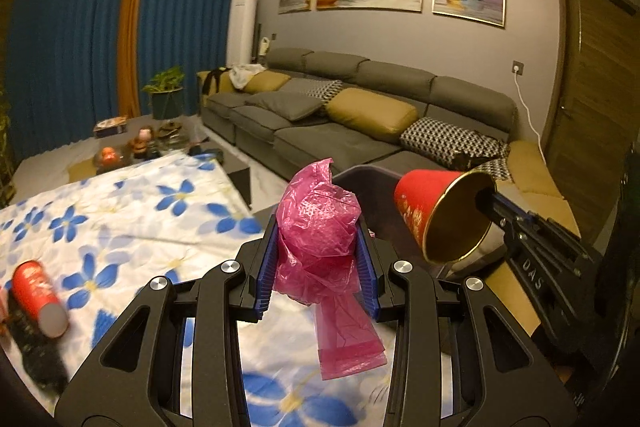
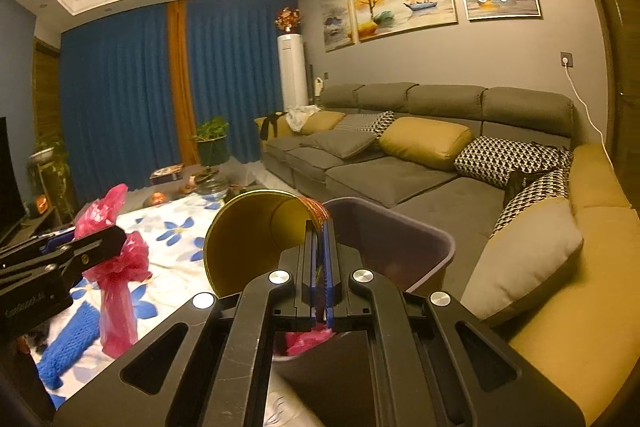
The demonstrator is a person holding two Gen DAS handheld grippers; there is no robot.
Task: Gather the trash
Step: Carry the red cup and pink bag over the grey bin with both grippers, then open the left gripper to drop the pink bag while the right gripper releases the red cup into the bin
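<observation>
Trash in transit: a crumpled pink plastic bag (image 1: 318,239) is clenched in the left gripper (image 1: 318,259) above the flower-print bench (image 1: 120,211), while the right gripper (image 2: 319,267) pinches the rim of a red paper cup (image 1: 436,215) over a grey bin (image 2: 404,239).

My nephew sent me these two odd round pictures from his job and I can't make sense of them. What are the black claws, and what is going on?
A person holds two hand-held grippers, each with a wide-angle camera looking along its fingers. The left one's view shows the left gripper clamped on a crumpled pink plastic bag. The right one's view shows the right gripper pinching the rim of a red paper cup. Both are near a grey bin. Another red cup lies on the flowered cloth.
</observation>
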